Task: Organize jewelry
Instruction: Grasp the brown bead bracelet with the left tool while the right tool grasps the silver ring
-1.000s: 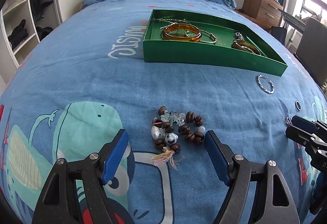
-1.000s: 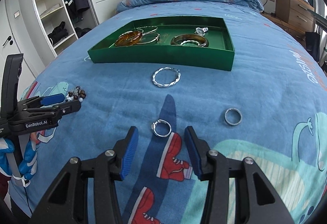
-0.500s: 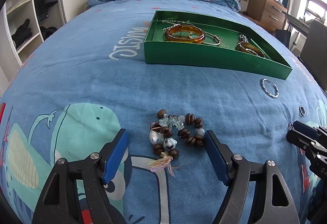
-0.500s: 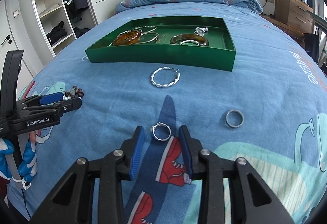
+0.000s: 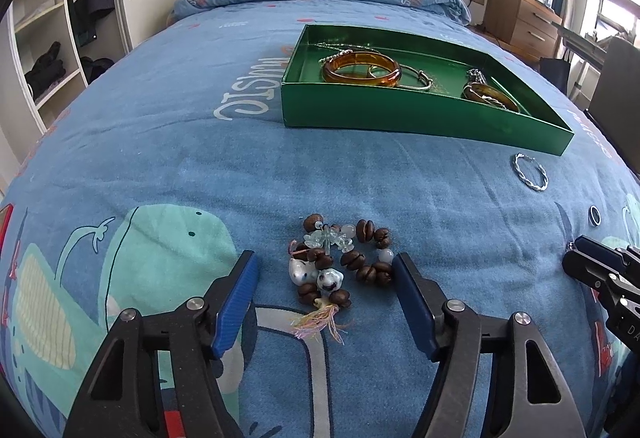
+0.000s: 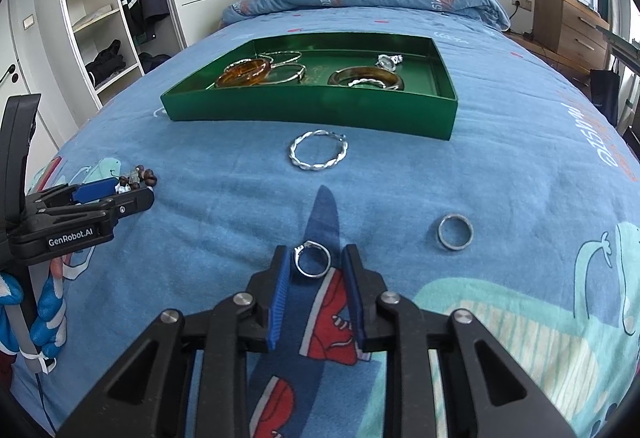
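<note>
r tongs [image 6: 313, 266] tighter round thin silver ring [image 6: 312, 263]

Two rings [image 6: 312, 259] [image 6: 454, 232], one twisted hoop [image 6: 318, 150], one bead bracelet [image 5: 340, 266], one tray [image 6: 312, 110].

green tray [image 6: 312, 110] ahead — bedspread [image 6: 500, 166] between open

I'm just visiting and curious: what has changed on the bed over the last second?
The right hand-held gripper is closing on the small silver ring, pads now close beside it. The left hand-held gripper is closing around the beaded bracelet, one pad near its beads. Nothing is lifted yet. The green tray, twisted silver hoop and plain band ring lie as before.
</note>
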A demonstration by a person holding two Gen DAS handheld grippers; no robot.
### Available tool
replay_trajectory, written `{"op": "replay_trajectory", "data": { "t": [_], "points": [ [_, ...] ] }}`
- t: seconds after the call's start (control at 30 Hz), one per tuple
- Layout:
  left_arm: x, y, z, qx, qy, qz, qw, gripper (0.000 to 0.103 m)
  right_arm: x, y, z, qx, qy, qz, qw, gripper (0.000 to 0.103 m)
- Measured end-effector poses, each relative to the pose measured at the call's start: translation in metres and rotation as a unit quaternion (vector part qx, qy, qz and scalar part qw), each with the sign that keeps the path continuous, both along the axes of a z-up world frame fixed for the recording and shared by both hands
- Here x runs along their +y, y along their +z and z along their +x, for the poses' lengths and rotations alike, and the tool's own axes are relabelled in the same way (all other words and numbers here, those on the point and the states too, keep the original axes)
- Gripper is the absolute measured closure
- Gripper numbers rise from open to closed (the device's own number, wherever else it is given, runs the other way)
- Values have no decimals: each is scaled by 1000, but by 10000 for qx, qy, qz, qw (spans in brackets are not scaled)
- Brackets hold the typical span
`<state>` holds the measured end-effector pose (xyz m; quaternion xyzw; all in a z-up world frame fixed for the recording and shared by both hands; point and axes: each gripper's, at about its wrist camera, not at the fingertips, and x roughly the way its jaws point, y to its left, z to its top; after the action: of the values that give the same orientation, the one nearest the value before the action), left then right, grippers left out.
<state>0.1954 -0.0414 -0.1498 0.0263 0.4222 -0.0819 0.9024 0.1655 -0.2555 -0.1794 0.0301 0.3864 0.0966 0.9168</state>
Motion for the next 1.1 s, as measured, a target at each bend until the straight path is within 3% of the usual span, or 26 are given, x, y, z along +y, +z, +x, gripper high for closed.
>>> {"op": "replay_trajectory", "data": {
  "t": [0.37, 0.5, 0.6, 0.83, 1.1],
  "points": [
    [0, 1, 0, -36, -47, -44, 10000, 55, 1, 0, 0, -14, -9, -11, 10000, 84],
    [0, 2, -1, -31, -67, -71, 9999, 68, 2, 1, 0, -16, -12, 0, 10000, 85],
    [1, 3, -1, -2, -114, -143, 9998, 86, 3, 3, 0, -13, -23, 16, 10000, 85],
    [11, 12, -6, -11, -281, -504, 9983, 86, 4, 11, -4, -61, 46, 42, 10000, 85],
    [15, 38, -9, -243, -414, -660, 9967, 86, 5, 25, -3, -255, 122, 119, 9995, 85]
  ]
}}
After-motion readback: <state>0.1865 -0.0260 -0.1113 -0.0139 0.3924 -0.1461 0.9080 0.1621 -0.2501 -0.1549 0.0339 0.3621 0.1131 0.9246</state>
